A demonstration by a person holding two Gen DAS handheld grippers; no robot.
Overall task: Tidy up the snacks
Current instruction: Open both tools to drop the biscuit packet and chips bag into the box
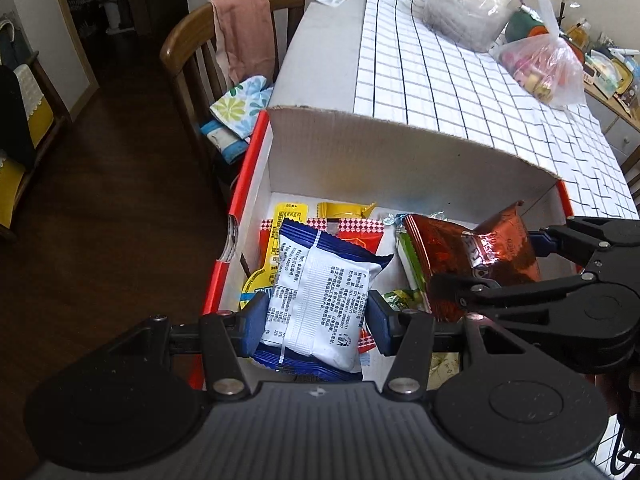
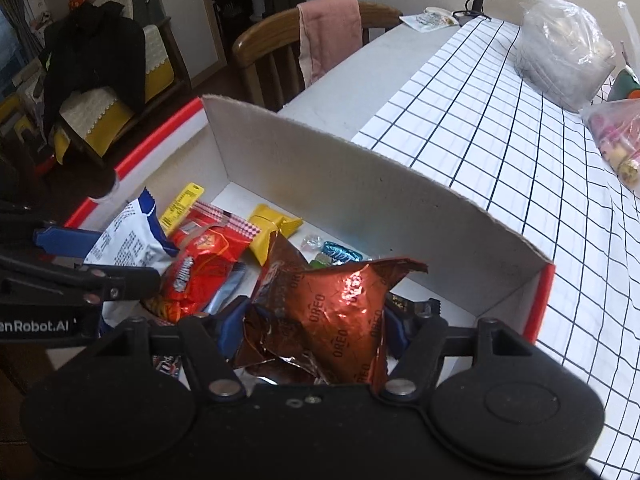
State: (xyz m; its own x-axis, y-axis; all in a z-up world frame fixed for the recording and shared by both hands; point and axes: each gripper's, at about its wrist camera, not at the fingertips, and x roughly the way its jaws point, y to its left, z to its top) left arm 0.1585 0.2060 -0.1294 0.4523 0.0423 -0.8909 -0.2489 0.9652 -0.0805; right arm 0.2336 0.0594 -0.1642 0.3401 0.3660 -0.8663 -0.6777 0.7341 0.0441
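Blue-white packet (image 1: 316,300) lengthwise, left jaws pinching | Oreo bag (image 2: 320,320) upright, right jaws pinching

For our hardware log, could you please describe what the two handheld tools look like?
Both match: the left tool and right tool have matte black bodies with round housings at either side, black linkage arms joined by silver pivot pins, and blue finger pads. The left tool's side, seen from the right wrist, carries white lettering ending "enRobot.AI". No hands or sleeves show.
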